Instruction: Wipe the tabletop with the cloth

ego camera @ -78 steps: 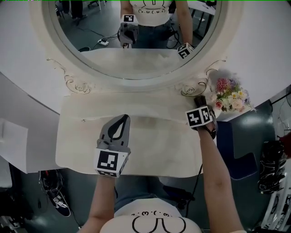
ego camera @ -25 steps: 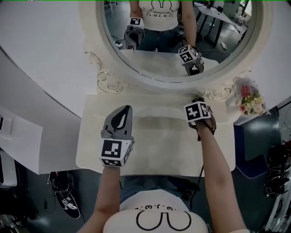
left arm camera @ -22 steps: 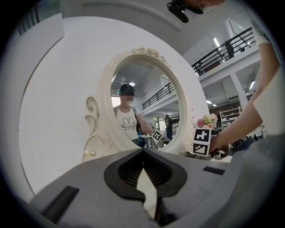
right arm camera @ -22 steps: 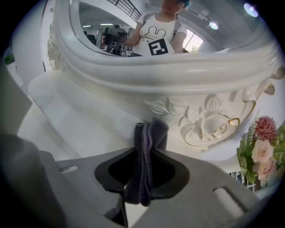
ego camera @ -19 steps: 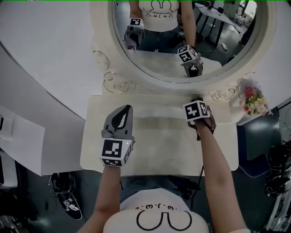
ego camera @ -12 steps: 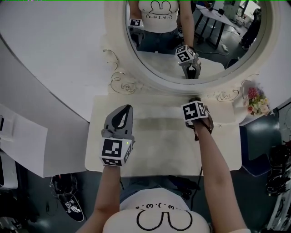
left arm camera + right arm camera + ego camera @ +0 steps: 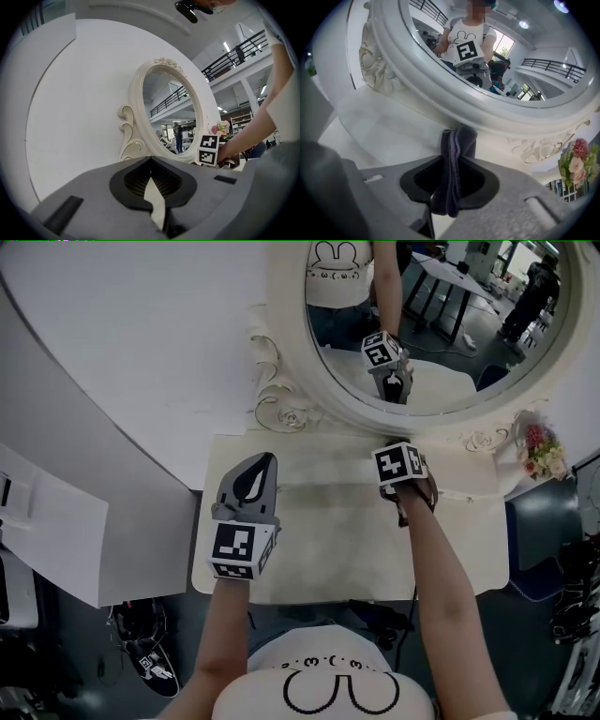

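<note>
Right gripper (image 7: 452, 136) clamps folded dark grey cloth (image 7: 451, 178); left gripper (image 7: 151, 160) closed, empty. Likely hazard: forward push strikes ornate white mirror frame (image 7: 440, 101) ahead.

The cloth (image 7: 451, 164) in the right gripper (image 7: 457, 140) is soft, matt woven fabric, dark grey-purple, folded thick, with a stitched hem. Both gripper bodies look like matt grey moulded plastic with a faintly grainy skin. The left gripper (image 7: 261, 463) has black, finely ribbed, rubbery-looking pads (image 7: 140, 180) inside its jaws. Its marker cube (image 7: 234, 551) carries flat, matt black-and-white print. The surface (image 7: 319, 540) is smooth cream with a dull satin sheen and faint streaks. The mirror glass (image 7: 469, 343) is glossy; its frame (image 7: 289, 324) is carved, cream-painted and semi-gloss. The wall (image 7: 141, 343) is plain matt white.
</note>
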`<state>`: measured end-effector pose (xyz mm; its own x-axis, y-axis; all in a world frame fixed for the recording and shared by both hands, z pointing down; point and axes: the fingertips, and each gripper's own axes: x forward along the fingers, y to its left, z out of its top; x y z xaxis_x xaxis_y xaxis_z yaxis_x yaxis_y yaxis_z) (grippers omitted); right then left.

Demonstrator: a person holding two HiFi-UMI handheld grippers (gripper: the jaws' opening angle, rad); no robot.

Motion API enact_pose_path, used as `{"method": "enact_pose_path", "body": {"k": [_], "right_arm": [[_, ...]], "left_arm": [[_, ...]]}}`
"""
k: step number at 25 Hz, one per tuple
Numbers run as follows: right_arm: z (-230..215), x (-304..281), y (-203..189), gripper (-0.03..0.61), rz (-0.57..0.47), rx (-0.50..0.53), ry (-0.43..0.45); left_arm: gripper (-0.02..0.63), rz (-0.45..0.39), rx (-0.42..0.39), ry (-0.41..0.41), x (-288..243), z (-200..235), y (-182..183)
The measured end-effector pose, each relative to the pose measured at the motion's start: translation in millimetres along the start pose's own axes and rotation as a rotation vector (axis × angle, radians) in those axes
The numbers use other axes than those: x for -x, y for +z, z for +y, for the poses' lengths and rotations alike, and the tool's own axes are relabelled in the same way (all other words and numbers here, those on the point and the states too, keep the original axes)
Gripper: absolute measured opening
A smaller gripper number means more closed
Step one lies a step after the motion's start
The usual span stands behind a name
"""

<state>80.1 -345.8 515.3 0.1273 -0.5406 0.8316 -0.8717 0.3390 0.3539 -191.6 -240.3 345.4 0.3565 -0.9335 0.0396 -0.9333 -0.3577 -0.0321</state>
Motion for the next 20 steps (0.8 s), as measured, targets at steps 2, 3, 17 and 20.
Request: {"method": "enact_pose_path", "body": {"k": [2,3,17,20], "right_arm": [[11,2,6,0.085,-0.008,-0.011,0.010],[16,3,9,0.085,-0.011,-0.014,0.014],[95,23,46,0.083,0.012,-0.144,0.218],[111,27,55,0.083,0.010,-0.178,0.271]], "left_arm": [[-0.002,0.000,0.001,0.004,3,8,-1],[-0.002,-0.001,0.001,0.007,4,12,-2],[-0.002,-0.006,0.027,0.033,19,53,-10],[-0.002,-0.006,0.032,0.039,22,60,-10]]}}
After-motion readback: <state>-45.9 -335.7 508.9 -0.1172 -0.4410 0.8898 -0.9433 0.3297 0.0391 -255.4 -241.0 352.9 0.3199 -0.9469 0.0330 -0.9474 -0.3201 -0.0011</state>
